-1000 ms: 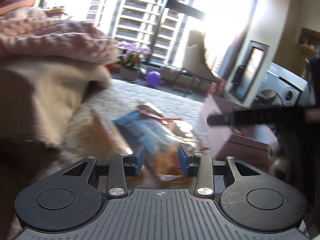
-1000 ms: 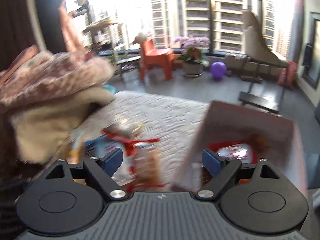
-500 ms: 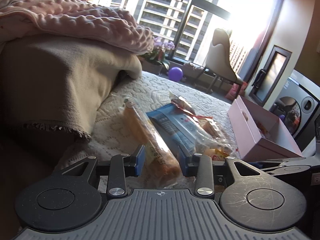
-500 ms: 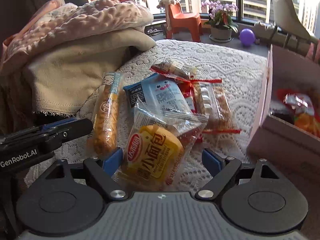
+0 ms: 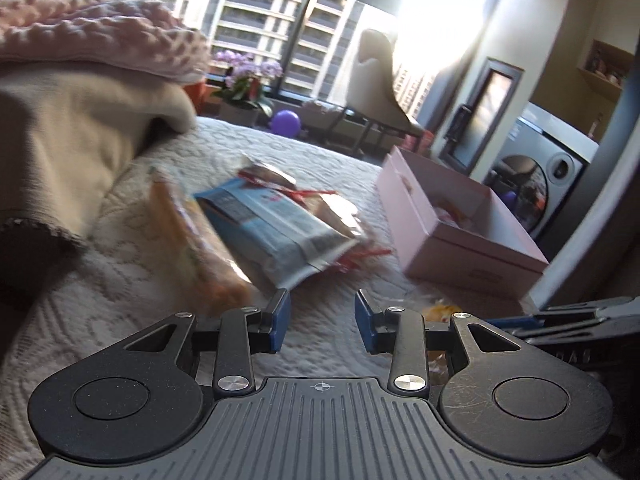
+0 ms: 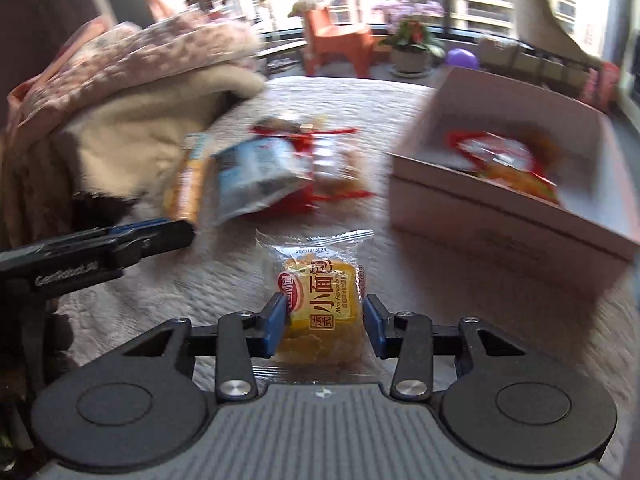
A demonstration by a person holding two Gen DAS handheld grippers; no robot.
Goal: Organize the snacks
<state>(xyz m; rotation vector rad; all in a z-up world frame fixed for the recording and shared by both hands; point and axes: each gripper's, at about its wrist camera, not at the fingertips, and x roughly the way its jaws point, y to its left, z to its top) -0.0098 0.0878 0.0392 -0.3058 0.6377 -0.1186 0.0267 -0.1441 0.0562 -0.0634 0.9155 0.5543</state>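
My right gripper [image 6: 325, 316] is shut on a yellow mini French bread packet [image 6: 320, 300] and holds it above the bedspread; the packet also shows in the left wrist view [image 5: 438, 314]. My left gripper [image 5: 323, 316] is open and empty, low over the bedspread, and shows as a dark bar in the right wrist view [image 6: 100, 248]. A long orange snack [image 5: 200, 248], a blue packet [image 5: 276, 228] and a red-trimmed clear packet [image 5: 320, 200] lie in a pile ahead of it. The pink box [image 5: 460, 236] stands to the right, with red and orange snacks [image 6: 504, 160] inside.
A cream blanket [image 5: 72, 128] and a pink bumpy blanket [image 5: 88, 40] are heaped on the left of the bed. The white quilted bedspread [image 5: 120, 272] lies under everything. Beyond the bed are a chair [image 5: 376, 84], a flower pot [image 5: 244, 96] and a purple ball [image 5: 286, 122].
My right gripper has narrowed onto the bread packet and carried it back, away from the pile. My left gripper has swung right off the orange snack.
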